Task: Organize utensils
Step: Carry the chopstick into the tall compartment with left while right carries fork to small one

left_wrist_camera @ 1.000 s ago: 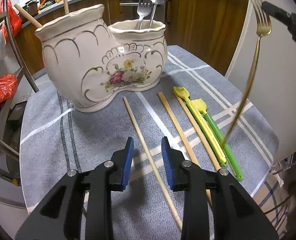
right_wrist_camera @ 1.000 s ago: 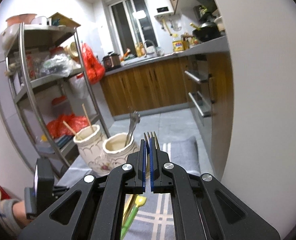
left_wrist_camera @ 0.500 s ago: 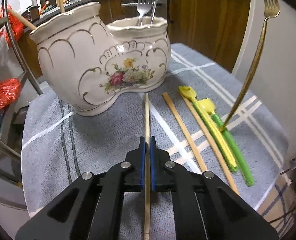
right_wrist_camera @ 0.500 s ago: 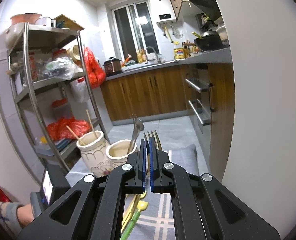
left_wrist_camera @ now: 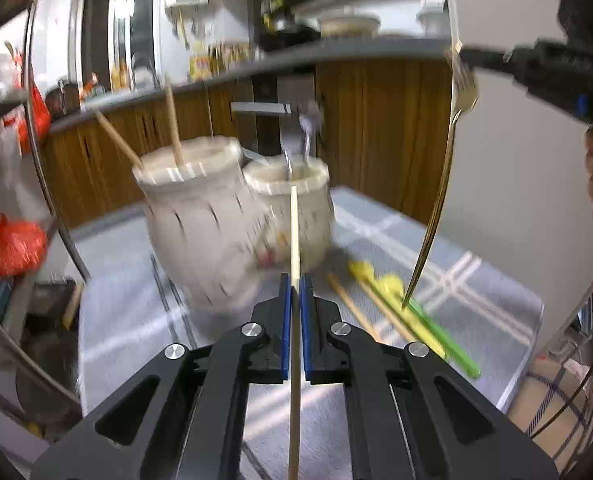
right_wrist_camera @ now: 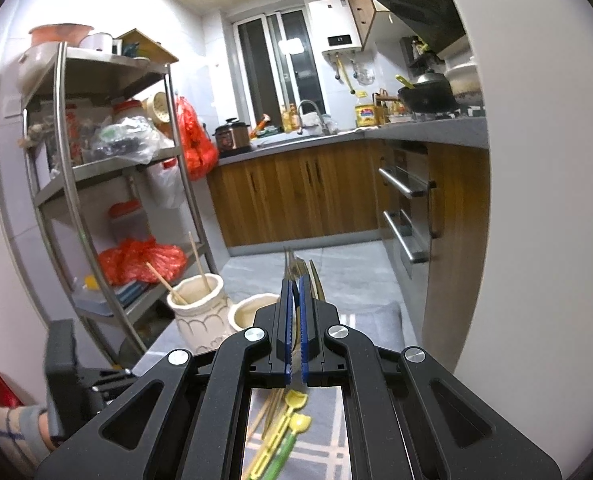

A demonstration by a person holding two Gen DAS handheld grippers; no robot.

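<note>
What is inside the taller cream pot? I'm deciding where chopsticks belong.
Two wooden chopsticks stand in the taller cream pot, leaning against its rim, as the right wrist view shows. The pot's wall hides their lower ends and whatever else sits at the bottom.

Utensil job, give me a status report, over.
Left gripper shut on chopstick. Right gripper shut on gold fork. Holder ahead, unobstructed. More utensils on cloth.

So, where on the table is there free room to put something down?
The grey cloth left of the ceramic holder is bare, and so is the far right corner beyond the plastic utensils. The strip right of the holder is crowded: two loose chopsticks lie beside the yellow and green pieces.
</note>
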